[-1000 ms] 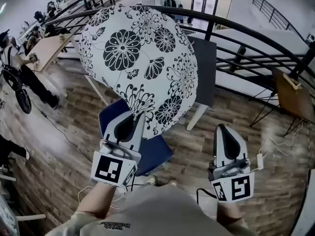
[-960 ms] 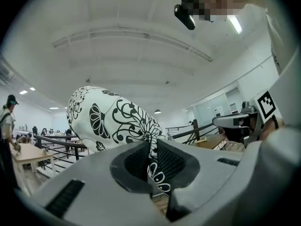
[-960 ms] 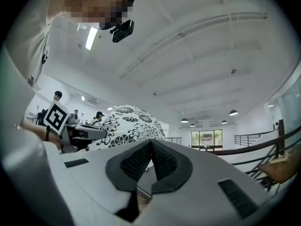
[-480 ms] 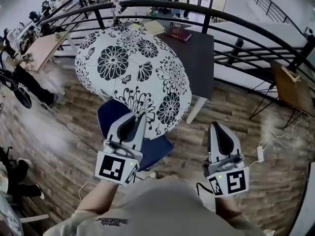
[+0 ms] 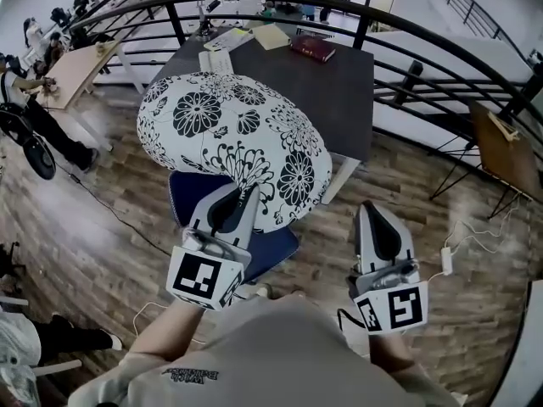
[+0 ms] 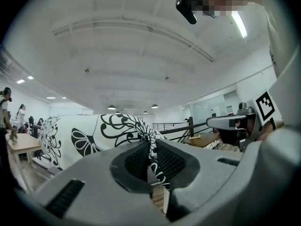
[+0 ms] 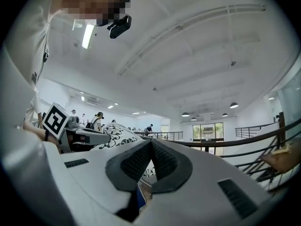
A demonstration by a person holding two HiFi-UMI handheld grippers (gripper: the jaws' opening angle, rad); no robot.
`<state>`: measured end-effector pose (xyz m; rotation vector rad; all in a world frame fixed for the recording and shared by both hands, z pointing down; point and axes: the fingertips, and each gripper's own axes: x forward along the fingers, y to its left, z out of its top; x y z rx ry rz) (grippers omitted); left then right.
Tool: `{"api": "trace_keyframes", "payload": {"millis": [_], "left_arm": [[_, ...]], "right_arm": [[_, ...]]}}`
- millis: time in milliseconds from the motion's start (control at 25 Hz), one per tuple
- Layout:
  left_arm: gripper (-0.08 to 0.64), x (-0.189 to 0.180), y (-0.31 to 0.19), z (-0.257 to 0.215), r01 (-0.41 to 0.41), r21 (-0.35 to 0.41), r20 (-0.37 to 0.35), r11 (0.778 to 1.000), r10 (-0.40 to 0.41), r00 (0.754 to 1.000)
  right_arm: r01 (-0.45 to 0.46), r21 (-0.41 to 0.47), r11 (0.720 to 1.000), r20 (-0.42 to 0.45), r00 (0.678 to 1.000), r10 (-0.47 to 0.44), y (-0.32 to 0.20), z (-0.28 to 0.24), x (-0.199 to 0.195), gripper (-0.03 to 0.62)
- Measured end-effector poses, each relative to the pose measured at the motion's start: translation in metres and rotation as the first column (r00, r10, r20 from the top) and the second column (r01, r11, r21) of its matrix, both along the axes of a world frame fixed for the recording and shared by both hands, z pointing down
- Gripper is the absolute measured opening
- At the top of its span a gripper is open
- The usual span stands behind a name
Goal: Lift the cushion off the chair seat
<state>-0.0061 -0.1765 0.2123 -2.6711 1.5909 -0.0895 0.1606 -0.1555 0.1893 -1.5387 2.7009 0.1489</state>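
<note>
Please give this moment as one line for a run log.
left gripper: jaws shut on cushion edge | right gripper: jaws shut, empty | cushion: held up above blue chair

My fingers (image 6: 171, 161) are matt grey plastic, their black pads rough and ribbed. The cushion (image 5: 237, 147) is soft cloth, white with a dull black flower print, creased where I pinch it. The chair seat (image 5: 273, 257) at lower centre looks like blue fabric. The floor (image 5: 93, 219) is grainy wood plank, the counter (image 5: 344, 91) at the top is smooth and dark with a matt finish, and the railing (image 5: 424, 36) is black painted metal.
</note>
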Motion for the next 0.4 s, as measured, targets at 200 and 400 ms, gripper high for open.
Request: {"api": "trace_keyframes", "payload": {"millis": [200, 400], "left_arm": [[0.031, -0.0007, 0.0006, 0.0034, 0.004, -0.003, -0.010, 1.000, -0.004, 1.000], [0.031, -0.0020, -0.0006, 0.0041, -0.001, 0.003, -0.009, 1.000, 0.001, 1.000]], "right_arm": [[-0.004, -0.008, 1.000, 0.002, 1.000, 0.004, 0.0007, 0.0035, 0.0001, 0.003], [-0.011, -0.005, 1.000, -0.001, 1.000, 0.011, -0.0025, 0.0057, 0.0016, 0.003]]}}
